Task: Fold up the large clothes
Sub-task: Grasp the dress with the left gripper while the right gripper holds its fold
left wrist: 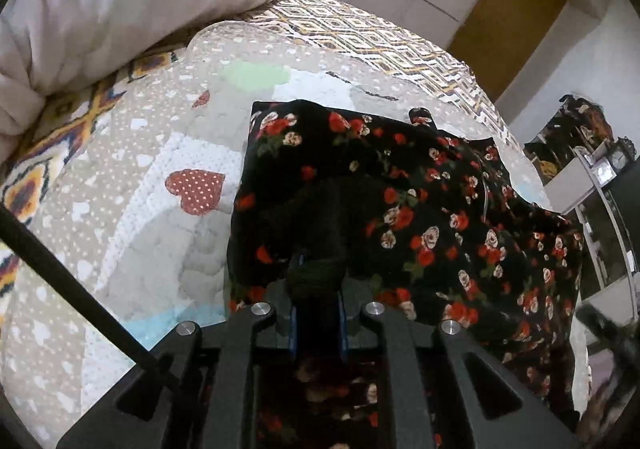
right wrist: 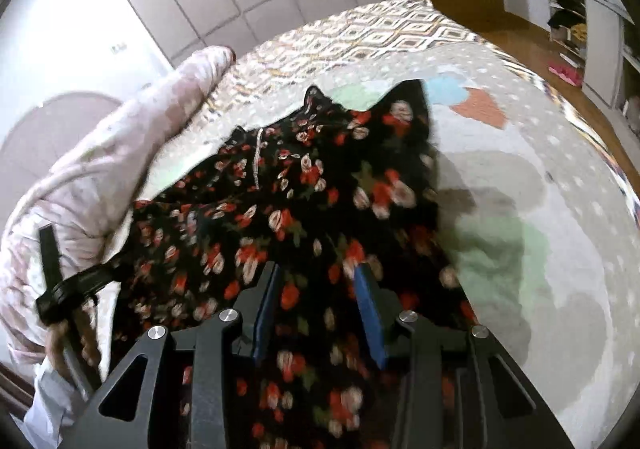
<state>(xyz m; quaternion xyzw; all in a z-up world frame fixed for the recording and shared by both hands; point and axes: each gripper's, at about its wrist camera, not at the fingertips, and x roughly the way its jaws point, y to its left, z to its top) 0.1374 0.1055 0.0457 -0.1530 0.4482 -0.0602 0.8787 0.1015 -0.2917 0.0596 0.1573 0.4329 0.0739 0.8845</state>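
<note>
left gripper (left wrist: 318, 289) jaws clenched on bunched dress (left wrist: 420, 209) edge, likely to carry the fold | right gripper (right wrist: 316, 289) jaws released, dress between | bed (left wrist: 120, 209) supports

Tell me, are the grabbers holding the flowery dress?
The left gripper pinches a bunched fold of the dress. The right gripper is open over the dress, holding nothing.
</note>
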